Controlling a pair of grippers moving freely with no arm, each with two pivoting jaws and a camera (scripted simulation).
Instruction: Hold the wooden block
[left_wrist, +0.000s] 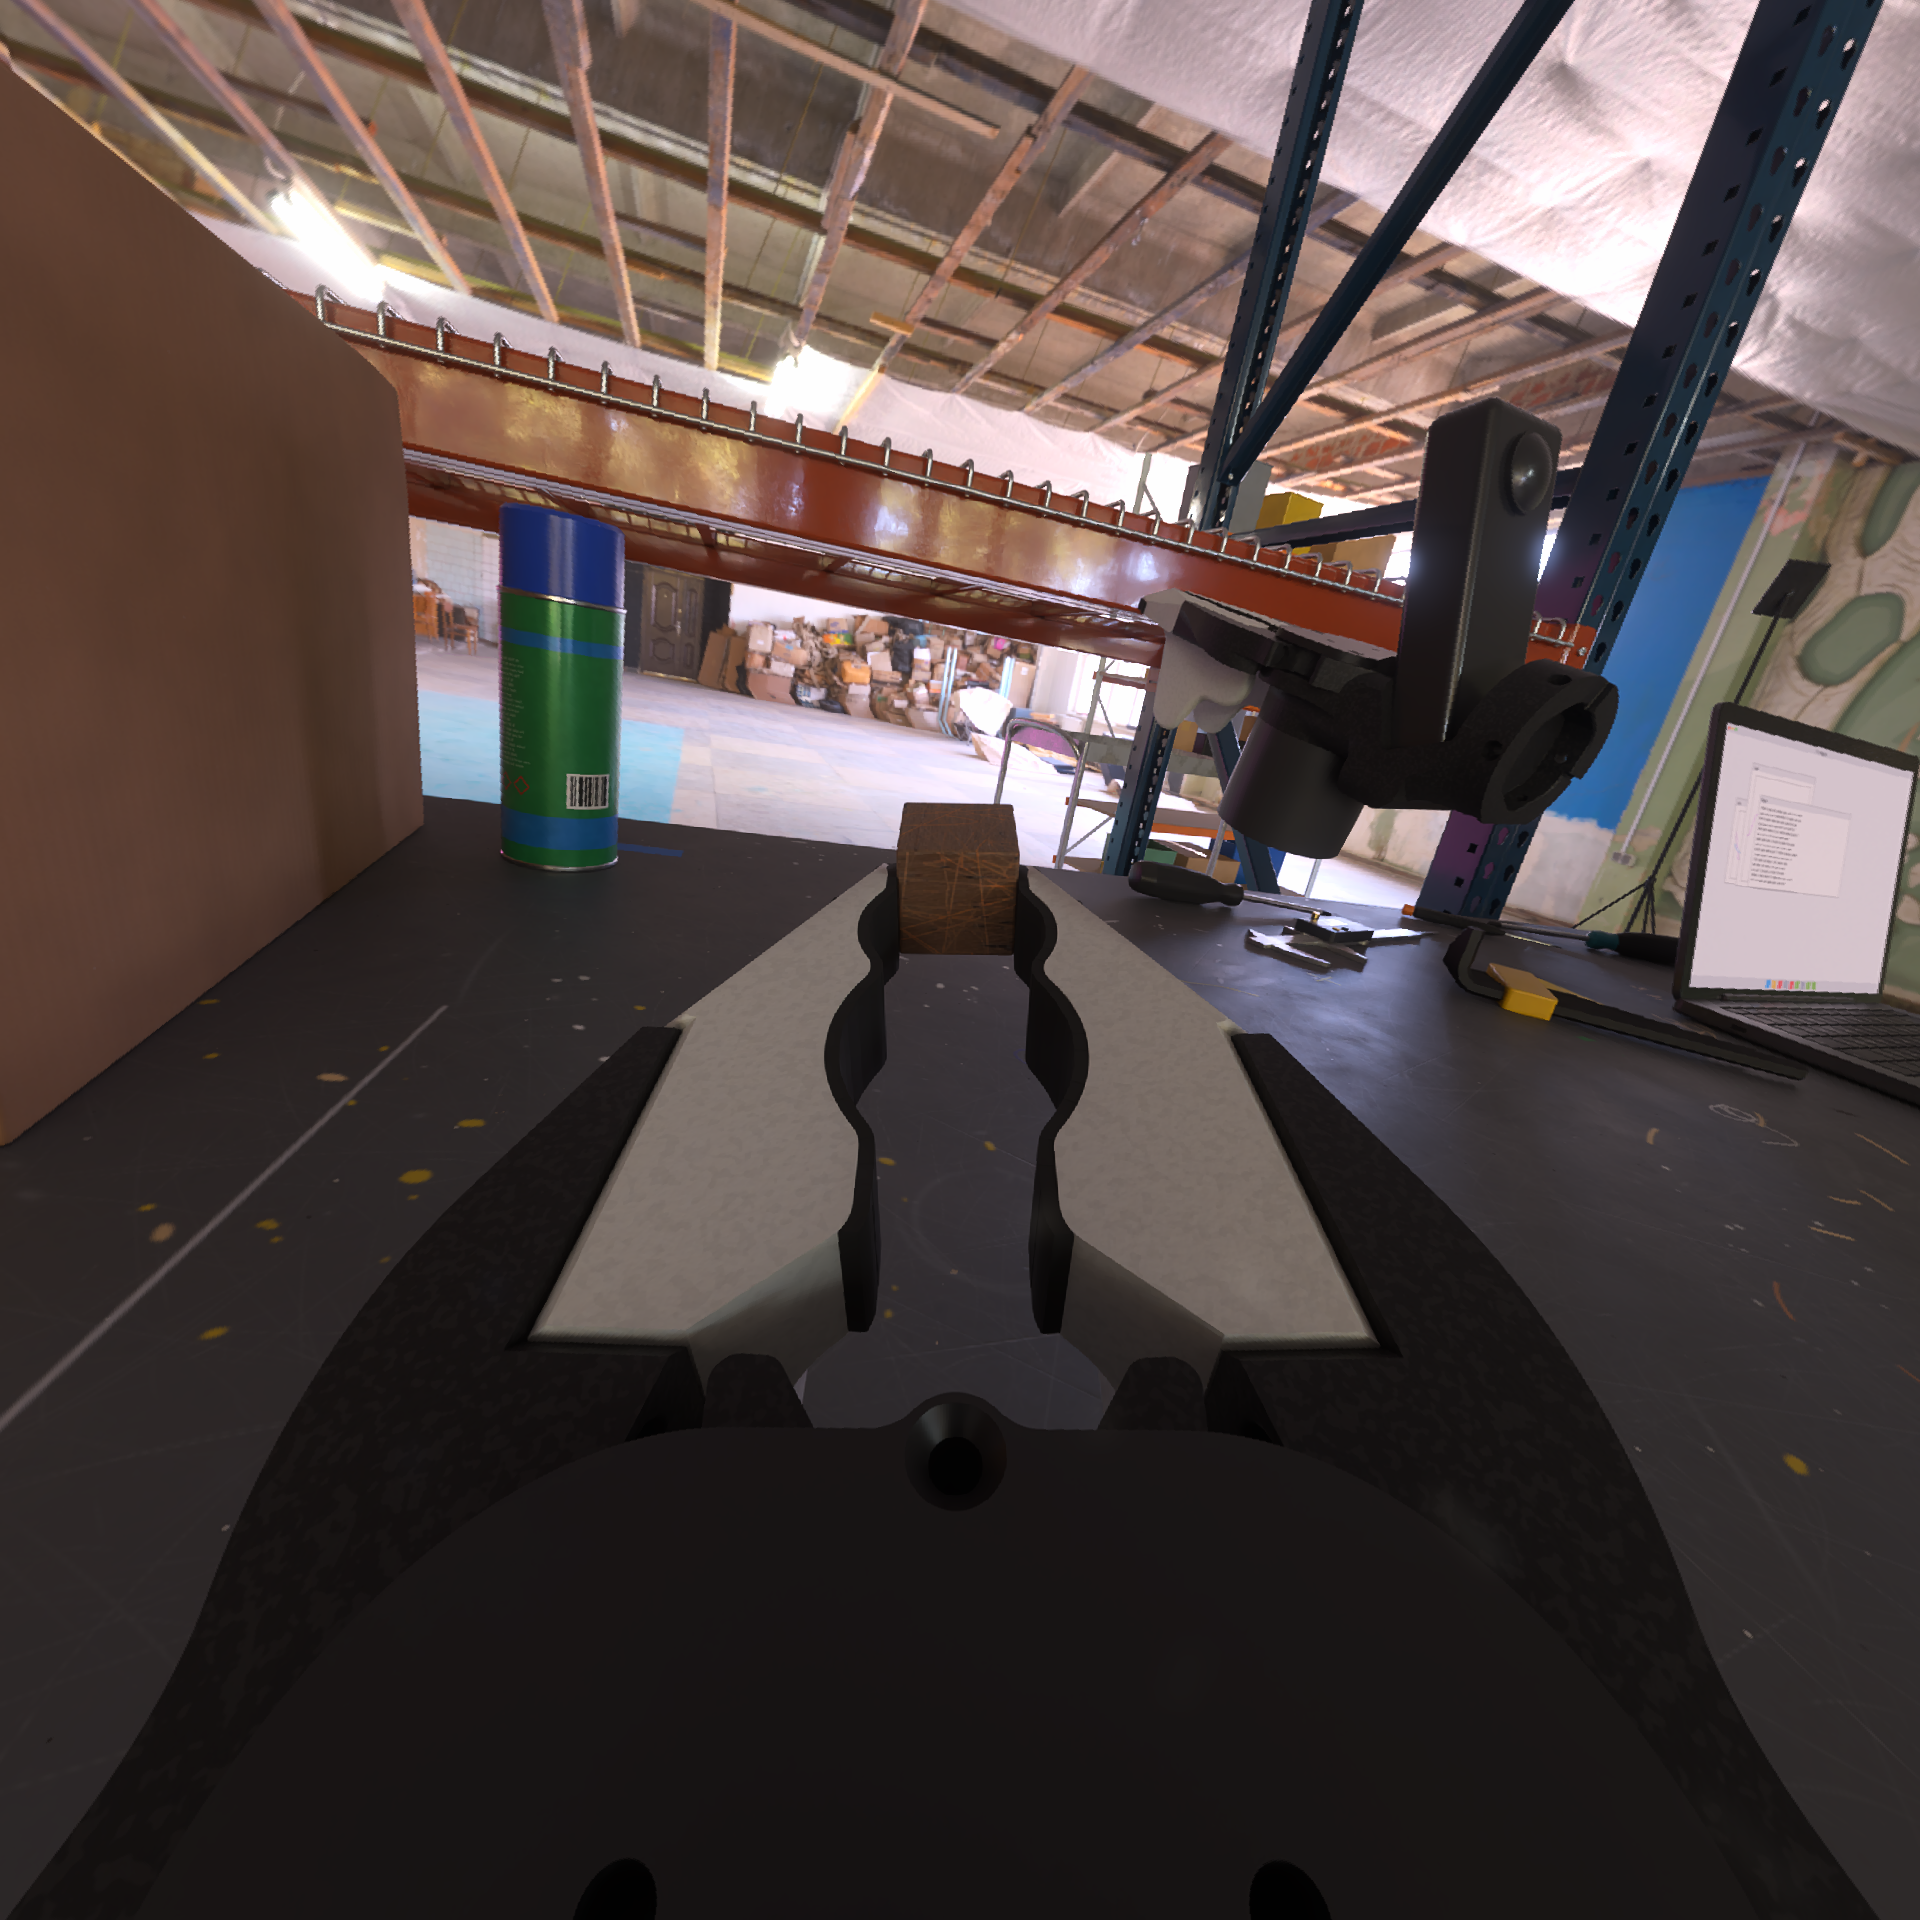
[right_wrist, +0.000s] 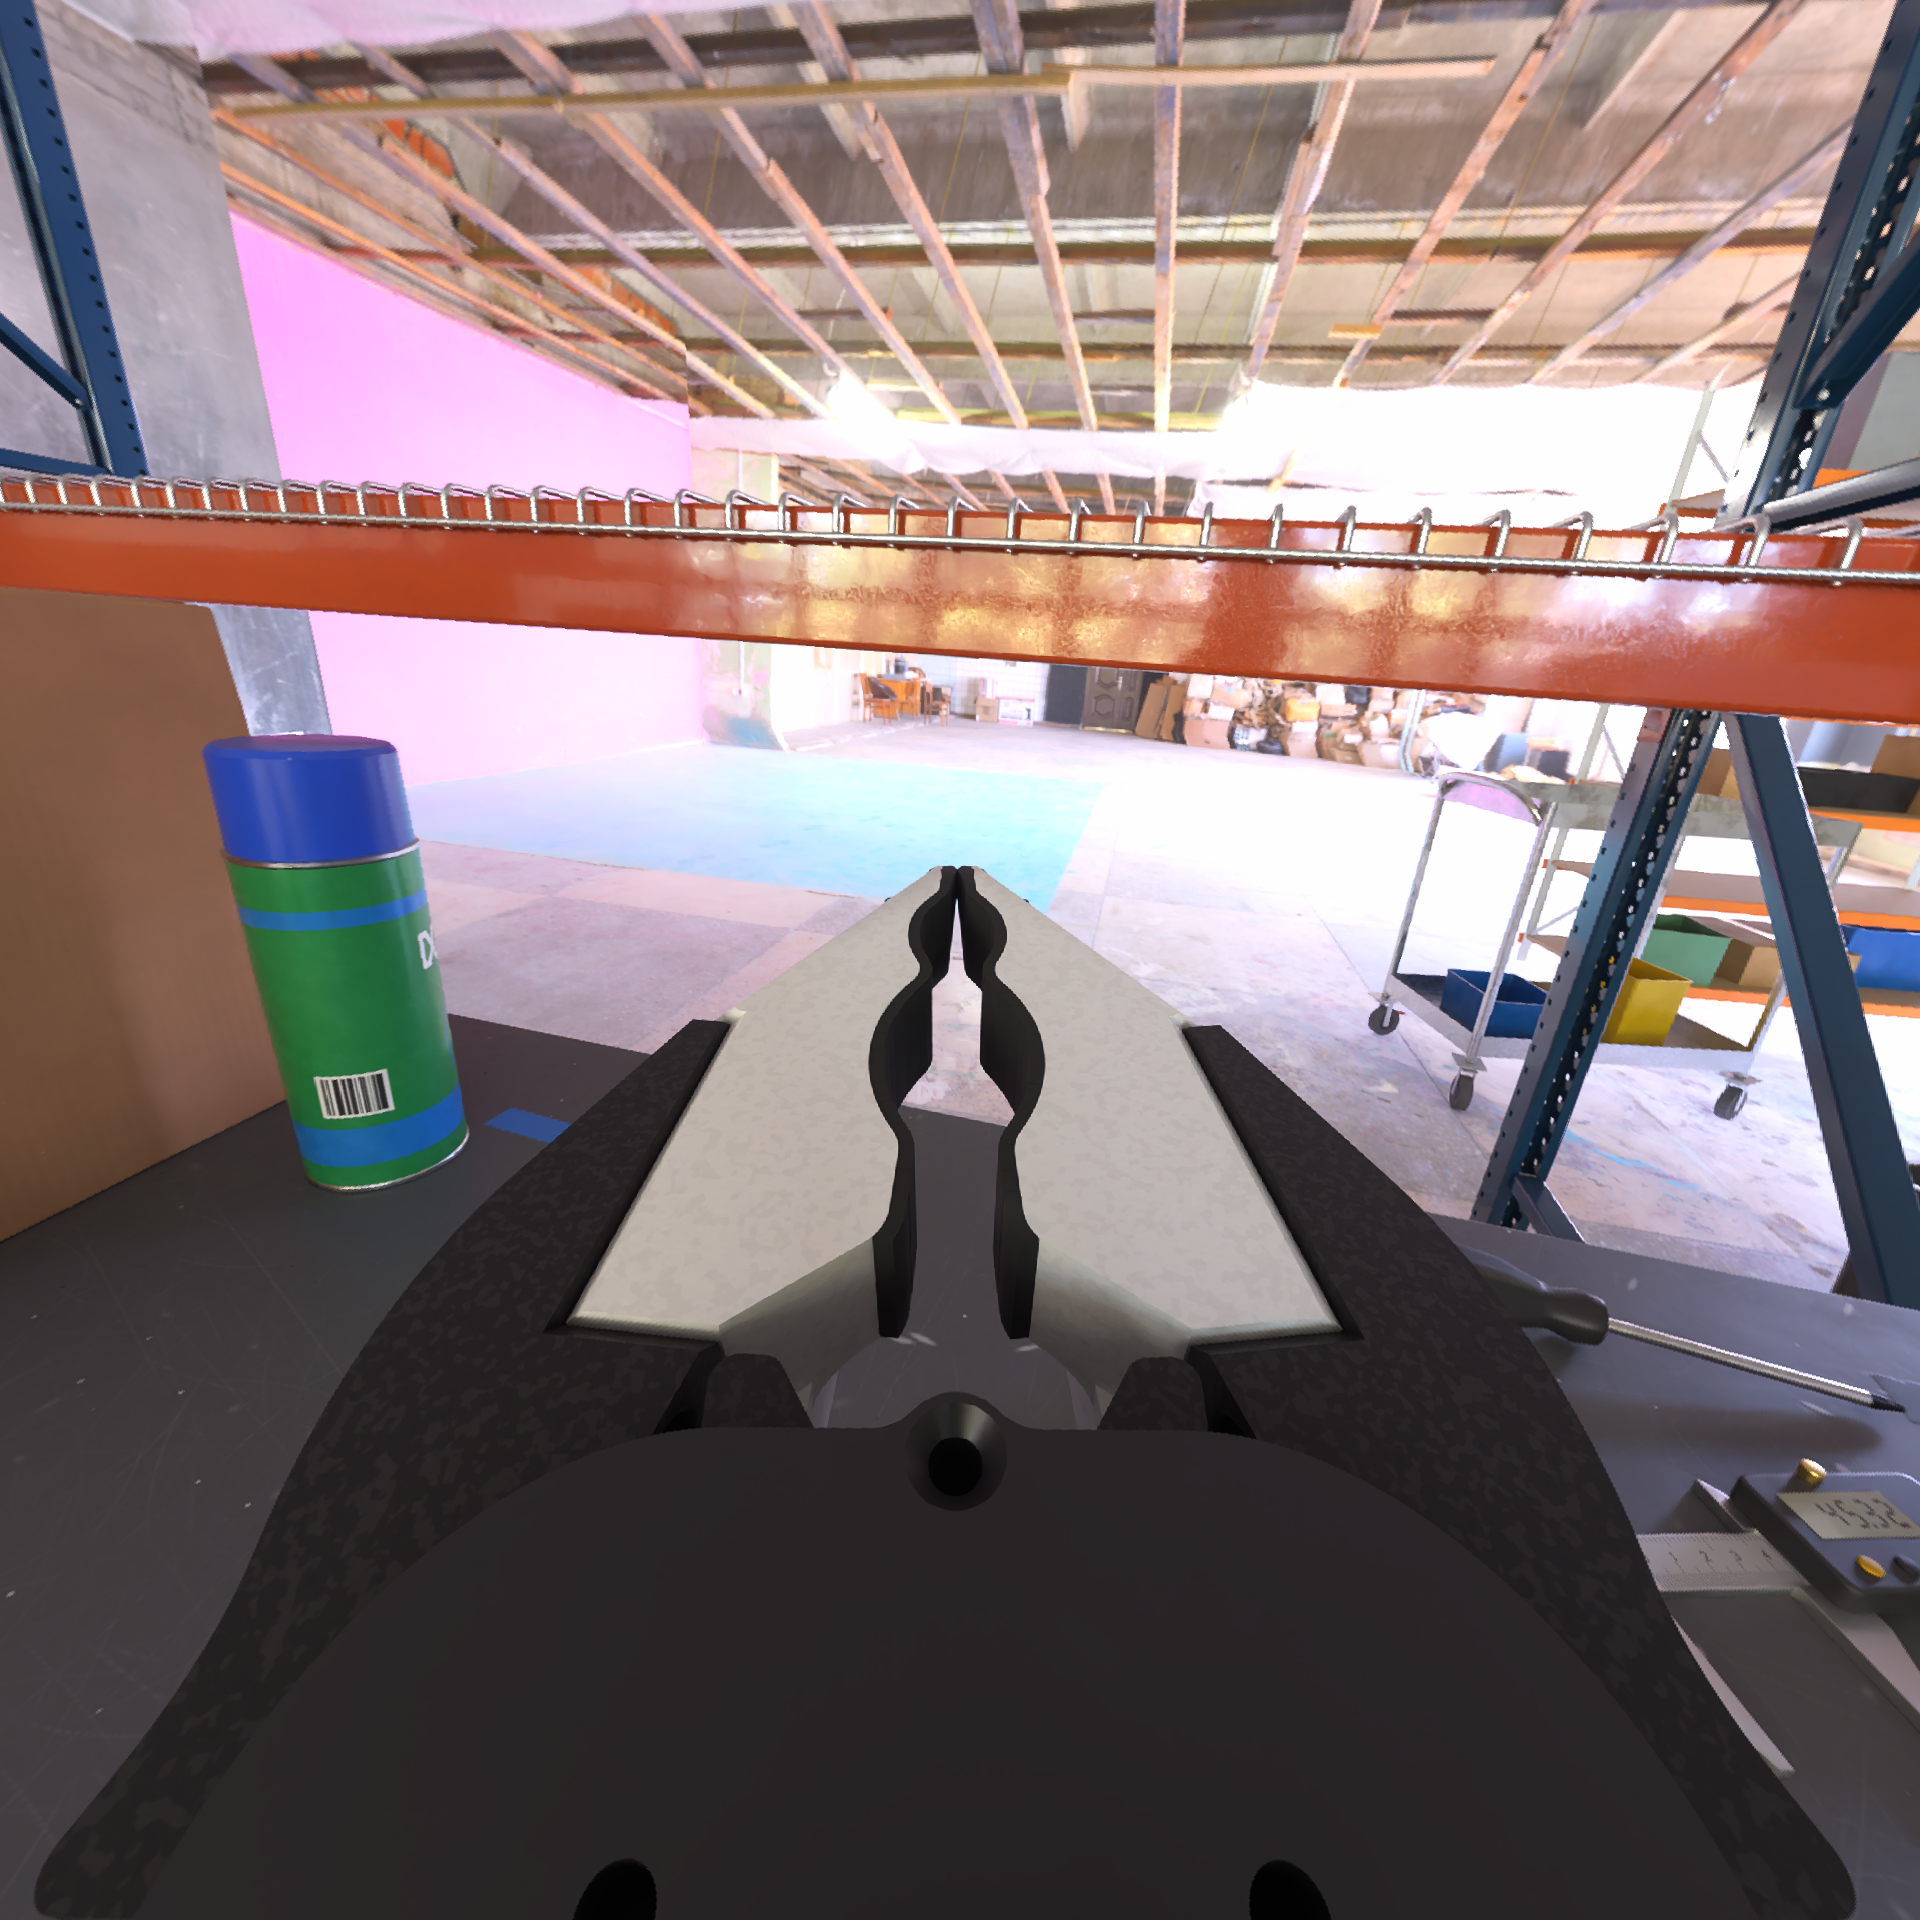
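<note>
Two grippers were in view. Left to right: a cardboard box (left_wrist: 187, 644) stood at 9 o'clock and a spray can (left_wrist: 561, 691) at 11 o'clock. The left gripper (left_wrist: 957, 902) clamped the wooden block (left_wrist: 957, 881) at 12 o'clock, by the tips only. Risk: so shallow a grip could let the block twist out. The right gripper (right_wrist: 956, 878) was closed on nothing.
</note>
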